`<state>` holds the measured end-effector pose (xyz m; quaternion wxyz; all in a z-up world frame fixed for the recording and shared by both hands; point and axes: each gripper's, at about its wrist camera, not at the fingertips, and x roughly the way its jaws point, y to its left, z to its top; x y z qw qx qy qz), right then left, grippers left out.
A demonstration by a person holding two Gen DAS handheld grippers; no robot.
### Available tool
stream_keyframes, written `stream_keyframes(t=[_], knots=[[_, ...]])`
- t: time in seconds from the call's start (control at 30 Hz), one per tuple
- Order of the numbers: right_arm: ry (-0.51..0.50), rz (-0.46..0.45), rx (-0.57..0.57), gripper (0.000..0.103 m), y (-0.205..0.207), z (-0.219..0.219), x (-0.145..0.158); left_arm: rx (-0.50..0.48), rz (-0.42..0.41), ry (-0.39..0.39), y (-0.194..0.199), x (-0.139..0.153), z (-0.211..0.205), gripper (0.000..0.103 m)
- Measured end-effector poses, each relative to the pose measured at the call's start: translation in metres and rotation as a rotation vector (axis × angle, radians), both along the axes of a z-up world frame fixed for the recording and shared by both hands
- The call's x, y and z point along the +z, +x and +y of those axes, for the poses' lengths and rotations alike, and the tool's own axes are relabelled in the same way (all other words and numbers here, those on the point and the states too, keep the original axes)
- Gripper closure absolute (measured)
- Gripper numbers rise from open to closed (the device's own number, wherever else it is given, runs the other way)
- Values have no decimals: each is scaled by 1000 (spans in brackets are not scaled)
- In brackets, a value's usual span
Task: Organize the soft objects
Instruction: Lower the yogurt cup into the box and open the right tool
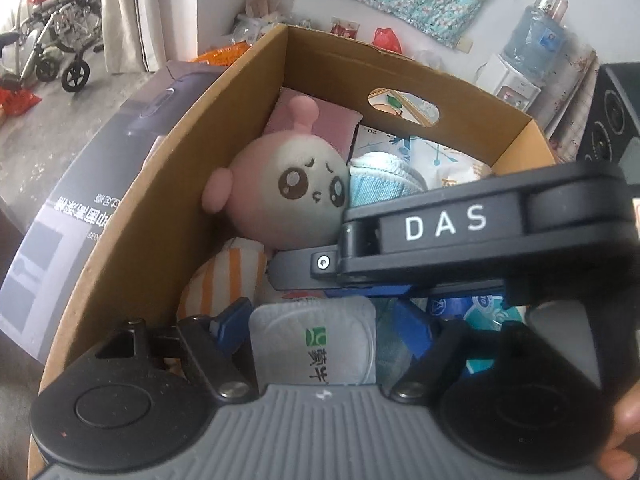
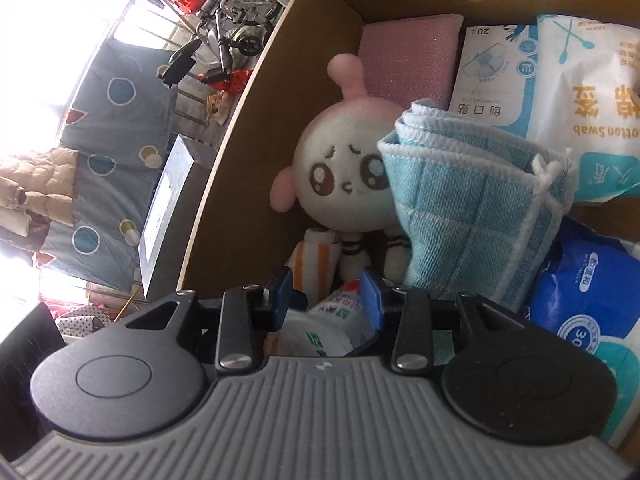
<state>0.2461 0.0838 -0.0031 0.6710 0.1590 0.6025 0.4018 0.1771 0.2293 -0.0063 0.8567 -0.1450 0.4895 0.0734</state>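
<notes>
An open cardboard box (image 1: 224,92) (image 2: 248,152) holds a pink-and-white plush doll (image 1: 292,192) (image 2: 340,176), a folded light-blue towel (image 1: 380,188) (image 2: 472,208), an orange-striped cloth (image 1: 224,280) (image 2: 312,256) and a white packet with a green logo (image 1: 316,344) (image 2: 332,328). My left gripper (image 1: 320,324) stands open low in the box; the packet lies between its blue fingers with gaps on both sides. My right gripper (image 2: 330,298) is shut on that packet. It crosses the left wrist view from the right, one of its fingers (image 1: 296,270) just under the doll.
The box also holds a pink foam pad (image 2: 412,60), a cotton swab bag (image 2: 592,100), a plaster box (image 2: 492,72) and a blue pack (image 2: 584,292). A dark printed carton (image 1: 100,200) leans on its left wall. Behind stand a water dispenser (image 1: 520,64), a speaker (image 1: 612,120) and a wheelchair (image 1: 60,40).
</notes>
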Motion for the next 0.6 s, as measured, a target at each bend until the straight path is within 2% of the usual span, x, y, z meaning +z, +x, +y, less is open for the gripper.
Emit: stream_keyframes(t=[0.13,0.33,0.4,0.53,0.6], knots=[[8,-18,7,65,-2,1,7,8,-6,8,-1,5,0,23],[-14,2,-12,63,-3,1,3,39,40,-56,2,-5,7,23],[-13,10,-17,62,-4,-2,2,45,50,-62,2,-8,9,26],[-14,41,-18,57,-2,-4,-4,37,77,-72,5,-10,9,41],[-11,59,-22,53,0,-4,-7,33,80,-67,5,-11,7,40]])
